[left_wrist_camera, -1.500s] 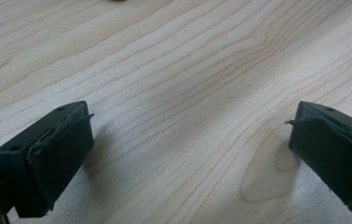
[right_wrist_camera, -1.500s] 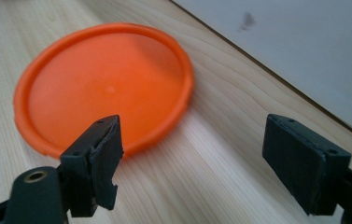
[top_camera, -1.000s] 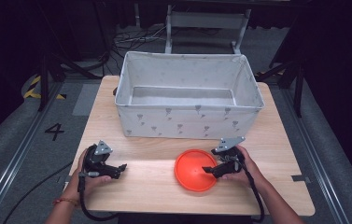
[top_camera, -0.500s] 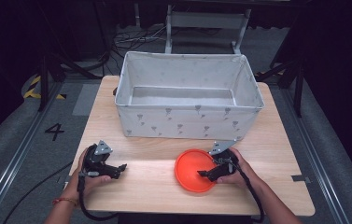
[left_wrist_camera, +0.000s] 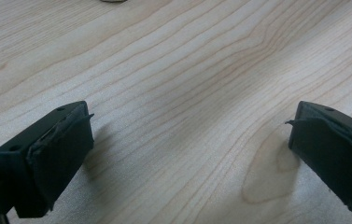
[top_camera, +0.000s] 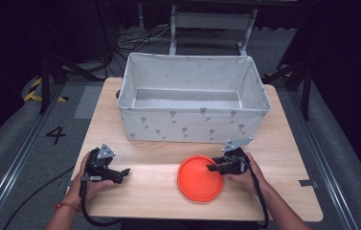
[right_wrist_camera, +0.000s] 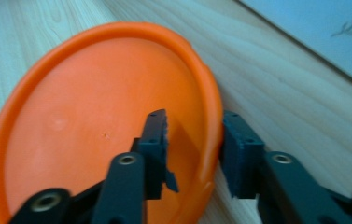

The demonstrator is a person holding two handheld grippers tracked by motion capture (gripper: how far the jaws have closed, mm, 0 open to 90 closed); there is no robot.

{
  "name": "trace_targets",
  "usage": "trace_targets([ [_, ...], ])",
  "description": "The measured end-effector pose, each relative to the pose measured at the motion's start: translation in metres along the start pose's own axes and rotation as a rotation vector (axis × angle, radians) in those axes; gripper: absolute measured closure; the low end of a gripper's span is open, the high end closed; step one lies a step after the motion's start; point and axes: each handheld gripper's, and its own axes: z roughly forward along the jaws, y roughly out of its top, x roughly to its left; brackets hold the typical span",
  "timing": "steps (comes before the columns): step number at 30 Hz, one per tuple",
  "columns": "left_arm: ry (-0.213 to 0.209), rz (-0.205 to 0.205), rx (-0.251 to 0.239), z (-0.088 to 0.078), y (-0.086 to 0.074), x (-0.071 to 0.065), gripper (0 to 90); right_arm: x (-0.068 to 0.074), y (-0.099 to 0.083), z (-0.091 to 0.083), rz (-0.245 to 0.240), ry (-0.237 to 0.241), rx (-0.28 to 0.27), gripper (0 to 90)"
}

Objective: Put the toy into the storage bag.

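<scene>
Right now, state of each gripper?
Left gripper: open, empty, over bare wooden table.
Right gripper: jaws just closing astride the orange plate rim; firm grip cannot be told.

Tabletop (top_camera: 135,191): pale wood with visible grain, rectangular, lit brightly from above while the surrounding room lies in deep shadow. Floor (top_camera: 10,158): grey, with metal rails (top_camera: 5,184) running along both long sides of the tabletop, a black numeral 4 (top_camera: 55,135) marked at the left, and a yellow-and-black hazard strip (top_camera: 34,91) farther back on the left. Behind the tabletop: a grey metal frame (top_camera: 211,21), loose cables (top_camera: 130,45) on the floor, and dark stand legs (top_camera: 49,72) at both sides.
</scene>
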Motion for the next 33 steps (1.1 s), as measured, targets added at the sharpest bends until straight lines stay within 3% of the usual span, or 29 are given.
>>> trace_targets([
  [5, -0.006, -0.003, 0.002, 0.000, 0.000, 0.000, 0.2, 0.000, 0.001, -0.016, -0.016, 0.039, -0.043, 75.6],
  [8, -0.006, -0.003, 0.002, 0.000, 0.000, 0.000, 0.2, 0.006, 0.006, -0.034, -0.053, 0.061, -0.080, 80.1],
  [14, -0.006, -0.003, 0.002, 0.000, 0.000, 0.000, 0.2, 0.022, 0.014, -0.058, -0.142, 0.022, -0.093, 82.3],
  [19, -0.006, -0.003, 0.002, 0.000, 0.000, 0.000, 0.2, 0.031, 0.018, -0.072, -0.205, -0.017, -0.064, 82.3],
  [27, -0.005, -0.004, 0.002, 0.000, 0.000, 0.000, 0.2, 0.034, 0.021, -0.088, -0.250, -0.043, -0.031, 82.3],
  [29, -0.005, -0.003, 0.002, 0.000, 0.000, 0.000, 0.2, 0.036, 0.023, -0.101, -0.274, -0.077, -0.010, 82.3],
  [33, -0.003, -0.004, 0.001, 0.000, 0.000, 0.000, 0.2, 0.036, 0.023, -0.118, -0.276, -0.109, -0.014, 82.3],
])
